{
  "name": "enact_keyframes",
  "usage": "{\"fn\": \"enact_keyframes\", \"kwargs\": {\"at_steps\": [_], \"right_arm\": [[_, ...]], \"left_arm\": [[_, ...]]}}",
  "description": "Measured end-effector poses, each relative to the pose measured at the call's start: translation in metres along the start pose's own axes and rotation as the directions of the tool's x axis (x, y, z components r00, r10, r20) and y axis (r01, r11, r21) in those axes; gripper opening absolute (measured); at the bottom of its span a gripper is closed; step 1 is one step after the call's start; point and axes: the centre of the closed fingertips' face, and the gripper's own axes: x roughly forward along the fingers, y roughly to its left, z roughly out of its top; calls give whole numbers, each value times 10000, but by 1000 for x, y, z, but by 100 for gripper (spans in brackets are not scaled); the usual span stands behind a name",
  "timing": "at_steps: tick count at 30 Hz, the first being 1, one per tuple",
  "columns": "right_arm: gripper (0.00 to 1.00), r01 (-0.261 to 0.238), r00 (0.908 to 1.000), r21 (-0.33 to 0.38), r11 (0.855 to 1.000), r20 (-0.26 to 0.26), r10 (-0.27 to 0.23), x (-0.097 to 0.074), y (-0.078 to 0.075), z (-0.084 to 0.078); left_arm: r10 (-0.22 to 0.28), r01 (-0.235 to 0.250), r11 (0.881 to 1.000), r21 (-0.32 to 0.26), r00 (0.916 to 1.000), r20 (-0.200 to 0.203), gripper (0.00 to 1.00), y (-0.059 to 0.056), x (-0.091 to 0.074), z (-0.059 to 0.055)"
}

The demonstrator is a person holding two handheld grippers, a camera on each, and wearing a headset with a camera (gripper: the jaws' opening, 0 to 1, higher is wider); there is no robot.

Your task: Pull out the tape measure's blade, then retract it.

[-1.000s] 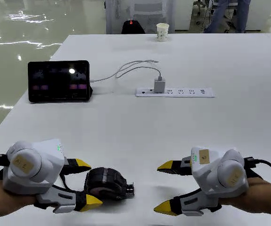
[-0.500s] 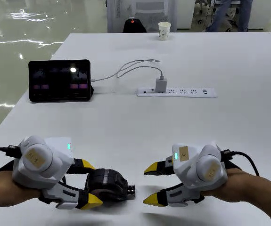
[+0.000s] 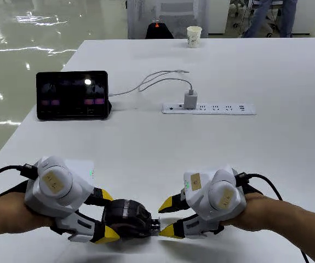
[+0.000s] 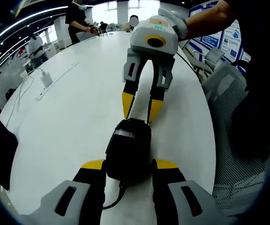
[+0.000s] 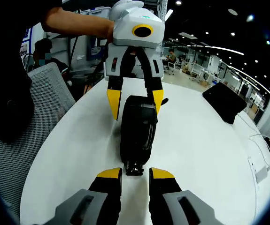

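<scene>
Bracing tape measure [image 3: 127,219] — left gripper [image 3: 109,215] clamped on its case, right gripper [image 3: 164,218] parted astride its hook [image 5: 135,168], ready to pull.

The tape measure [image 3: 127,218] lies at the near edge of the worktop [image 3: 146,148], pinched between the tips of the left claw [image 3: 109,215]. The right claw [image 3: 166,218] faces it from the right, its jaws either side of the blade tip [image 3: 154,222] (not touching it). Farther back, the tablet [image 3: 72,95] stands to the left and the power strip [image 3: 209,109] lies to the right. The paper cup [image 3: 194,36] stands at the far edge.
</scene>
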Motion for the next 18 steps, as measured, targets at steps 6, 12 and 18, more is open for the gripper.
{"fn": "enact_keyframes", "kwargs": {"at_steps": [6, 12, 18], "right_arm": [[16, -177, 9997, 36, 9998, -190, 177, 8, 0, -5], [13, -309, 9991, 146, 9994, -297, 314, 13, 2, -7], [13, -372, 9991, 439, 9983, -182, 381, 15, 2, -5]], "left_arm": [[-145, 152, 9996, 241, 9995, -272, 29, 3, 2, -3], [-177, 196, 9985, 513, 9992, -365, 27, 3, 4, -5], [-257, 277, 9976, 628, 9992, -322, 27, 5, 6, -7]]}}
